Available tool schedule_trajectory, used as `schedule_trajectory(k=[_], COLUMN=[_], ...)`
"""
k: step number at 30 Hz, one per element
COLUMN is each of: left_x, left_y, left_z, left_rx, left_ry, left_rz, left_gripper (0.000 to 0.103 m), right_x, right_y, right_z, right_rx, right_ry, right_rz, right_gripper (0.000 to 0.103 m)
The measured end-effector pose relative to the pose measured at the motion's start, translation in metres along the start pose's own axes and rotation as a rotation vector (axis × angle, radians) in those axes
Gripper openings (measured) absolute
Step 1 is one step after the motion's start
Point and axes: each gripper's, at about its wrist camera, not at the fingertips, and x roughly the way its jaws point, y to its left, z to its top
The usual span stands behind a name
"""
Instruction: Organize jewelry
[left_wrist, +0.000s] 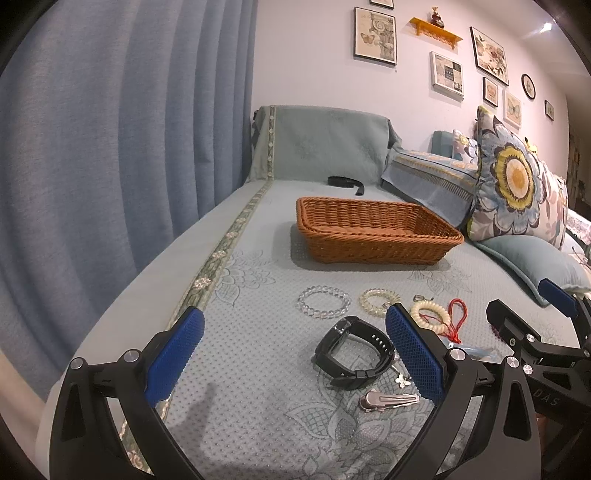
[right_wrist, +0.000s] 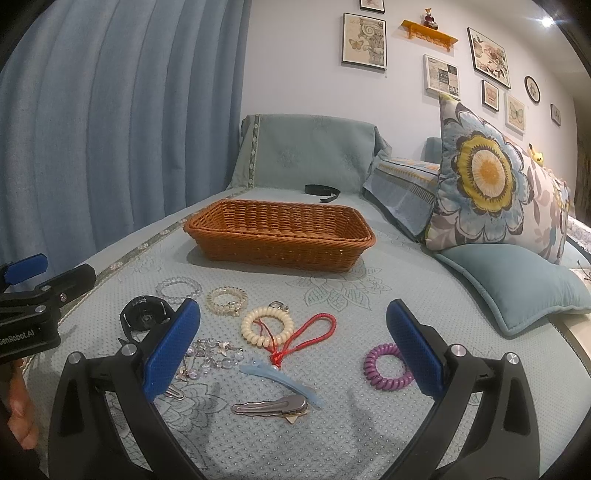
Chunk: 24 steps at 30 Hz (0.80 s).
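The wicker basket (right_wrist: 279, 236) sits on the sofa cover (right_wrist: 388, 424), beyond the scattered jewelry and apart from it; what shows of its inside is bare. It looks light and stiff and needs no moving; it is likely where the pieces should go.

Largest of the pieces is the black watch (left_wrist: 352, 352), lying on its side with the strap looped, just ahead of the left tongs (left_wrist: 295, 354). It is probably the heaviest item here, firm at the case and springy in the band; pinching across the strap loop seems the safest hold.

Next come the clear bead bracelet (left_wrist: 323, 302) and the pale bead bracelet (right_wrist: 226, 301), side by side nearer the basket. Smooth beads will likely roll and slip, so the pads should close across one side of the ring.

The cream coil band (right_wrist: 266, 325), with a red cord (right_wrist: 306, 338) threaded through it, and the purple coil band (right_wrist: 386, 367) are soft and elastic; they should squash under grip without harm.

The pale blue clip (right_wrist: 280, 380) and silver hair clip (right_wrist: 271, 406) lie flat and thin, so are hard to get under; an edge pinch suits them. The small crystal charms (right_wrist: 214, 356) look delicate and tangle-prone.

Both the left tongs and the right tongs (right_wrist: 293, 352) stand wide open, holding nothing.
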Motion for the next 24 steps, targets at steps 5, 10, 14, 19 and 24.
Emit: schedule_trajectory(k=[5, 10, 14, 19, 24], left_x=[0.0005, 0.0003, 0.0005, 0.0010, 0.0026], left_y=[0.0008, 0.0008, 0.0011, 0.0013, 0.0035], left_z=[-0.0001, -0.0002, -0.0002, 0.0000, 0.0001], left_rx=[0.000, 0.000, -0.001, 0.000, -0.001], left_ry=[0.001, 0.000, 0.000, 0.001, 0.007], left_rz=[0.000, 0.000, 0.000, 0.000, -0.002], left_gripper=[0.096, 0.096, 0.096, 0.096, 0.096], right_x=[0.0000, 0.0007, 0.0005, 0.0006, 0.0011], right_y=[-0.0008, -0.0003, -0.0007, -0.0006, -0.0008], right_z=[-0.0009, -0.0010, -0.0014, -0.0015, -0.0015], right_rx=[0.002, 0.000, -0.001, -0.001, -0.002], right_ry=[0.003, 0.004, 0.005, 0.005, 0.010], right_rz=[-0.001, -0.002, -0.002, -0.003, -0.005], right_gripper=[0.097, 0.097, 0.097, 0.097, 0.096])
